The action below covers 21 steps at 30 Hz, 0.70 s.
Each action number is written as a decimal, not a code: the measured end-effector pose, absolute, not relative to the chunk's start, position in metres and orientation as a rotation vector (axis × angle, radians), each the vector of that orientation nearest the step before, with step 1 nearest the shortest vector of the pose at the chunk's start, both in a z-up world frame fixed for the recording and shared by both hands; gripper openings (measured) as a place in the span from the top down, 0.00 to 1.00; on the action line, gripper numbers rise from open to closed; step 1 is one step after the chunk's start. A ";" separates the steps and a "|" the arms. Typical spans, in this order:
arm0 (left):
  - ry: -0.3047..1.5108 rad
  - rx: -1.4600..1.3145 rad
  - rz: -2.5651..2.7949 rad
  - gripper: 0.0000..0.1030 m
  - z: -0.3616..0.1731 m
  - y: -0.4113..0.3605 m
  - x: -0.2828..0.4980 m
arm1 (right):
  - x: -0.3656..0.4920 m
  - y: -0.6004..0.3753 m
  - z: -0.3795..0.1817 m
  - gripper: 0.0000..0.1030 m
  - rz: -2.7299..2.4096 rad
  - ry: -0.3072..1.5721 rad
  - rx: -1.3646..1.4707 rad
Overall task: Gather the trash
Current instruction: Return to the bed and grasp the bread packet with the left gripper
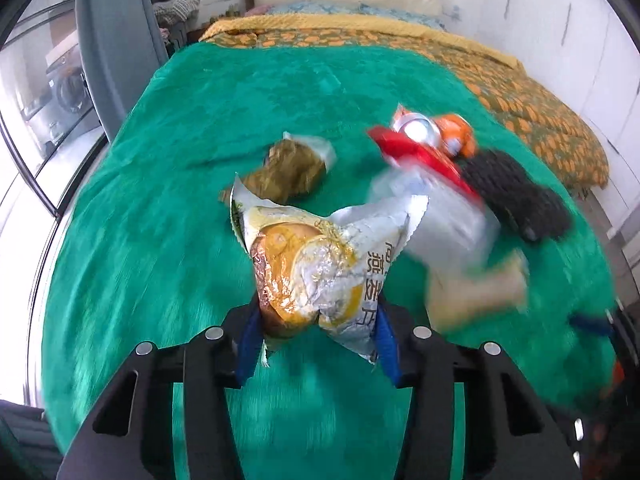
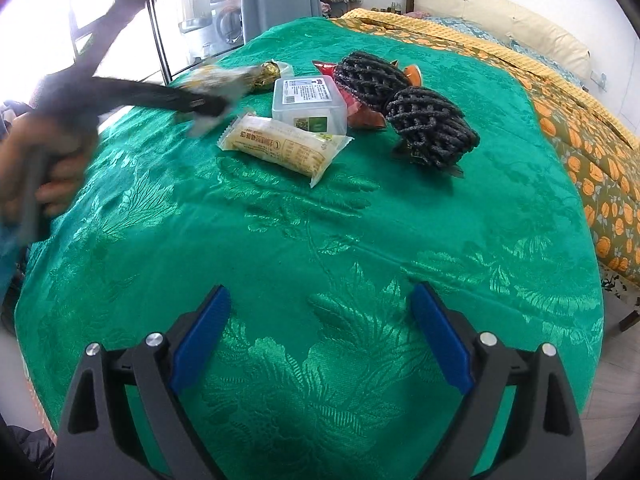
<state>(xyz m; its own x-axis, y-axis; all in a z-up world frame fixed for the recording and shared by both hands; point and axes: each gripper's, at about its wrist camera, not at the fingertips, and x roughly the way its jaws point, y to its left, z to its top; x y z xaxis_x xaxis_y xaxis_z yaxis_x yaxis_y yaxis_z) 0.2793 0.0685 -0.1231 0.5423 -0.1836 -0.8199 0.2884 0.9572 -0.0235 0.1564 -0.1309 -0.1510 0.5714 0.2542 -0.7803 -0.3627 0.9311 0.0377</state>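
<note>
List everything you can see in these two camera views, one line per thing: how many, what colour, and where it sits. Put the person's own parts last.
Crumpled snack bag: one, silver and yellow, pinched in the left gripper.
Foil wrapper: one, gold-brown, on the cover behind the bag.
Plastic box: one, clear with white label, middle of the pile.
Long packet: one, pale yellow, in front of the box.
Mesh foam sleeves: two, black, right of the box.
Red wrapper: one, red, partly under the sleeves.
Green cover: one, patterned, spread over the bed.
Quilt: one, orange floral, right side of the bed.
Left gripper: black, blue pads, closed on the bag.
Right gripper: black, blue pads, open, empty.
Hand: one, left edge of the right wrist view.
</note>
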 end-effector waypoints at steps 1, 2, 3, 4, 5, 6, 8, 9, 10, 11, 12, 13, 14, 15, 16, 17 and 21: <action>0.991 0.110 -0.306 0.54 -0.122 0.073 0.265 | 0.156 -0.131 -0.151 0.14 0.363 0.892 -0.132; 1.015 0.101 -0.325 0.54 -0.122 0.075 0.255 | 0.156 -0.131 -0.151 0.14 0.362 0.892 -0.133; 1.041 0.089 -0.353 0.53 -0.123 0.078 0.242 | 0.156 -0.131 -0.151 0.14 0.362 0.892 -0.134; 1.056 0.080 -0.372 0.53 -0.125 0.080 0.232 | 0.156 -0.131 -0.151 0.14 0.361 0.892 -0.136; 1.064 0.073 -0.391 0.51 -0.128 0.080 0.220 | 0.156 -0.130 -0.151 0.14 0.360 0.891 -0.137; 1.058 0.073 -0.402 0.50 -0.131 0.078 0.211 | 0.156 -0.130 -0.152 0.14 0.359 0.891 -0.138; 1.018 0.100 -0.389 0.37 -0.135 0.071 0.195 | 0.156 -0.130 -0.152 0.14 0.359 0.892 -0.137; 1.006 0.111 -0.380 0.31 -0.137 0.067 0.192 | 0.156 -0.130 -0.152 0.14 0.359 0.892 -0.138; 0.989 0.121 -0.369 0.20 -0.140 0.062 0.190 | 0.156 -0.130 -0.152 0.14 0.359 0.892 -0.138; 0.982 0.123 -0.362 0.16 -0.142 0.058 0.189 | 0.156 -0.131 -0.152 0.13 0.359 0.892 -0.136; 0.977 0.128 -0.347 0.15 -0.145 0.054 0.190 | 0.156 -0.131 -0.152 0.13 0.361 0.893 -0.132; 0.974 0.133 -0.329 0.14 -0.147 0.051 0.192 | 0.156 -0.132 -0.153 0.13 0.362 0.894 -0.128; 0.973 0.142 -0.303 0.13 -0.150 0.048 0.194 | 0.156 -0.132 -0.153 0.13 0.363 0.895 -0.126; 0.968 0.157 -0.279 0.12 -0.154 0.047 0.195 | 0.156 -0.132 -0.153 0.13 0.362 0.895 -0.127; 0.957 0.168 -0.265 0.09 -0.154 0.047 0.195 | 0.156 -0.132 -0.153 0.13 0.362 0.894 -0.127; 0.946 0.174 -0.250 0.07 -0.155 0.046 0.194 | 0.156 -0.133 -0.153 0.13 0.361 0.895 -0.128; 0.951 0.144 -0.231 0.04 -0.157 0.051 0.195 | 0.155 -0.134 -0.152 0.13 0.363 0.894 -0.116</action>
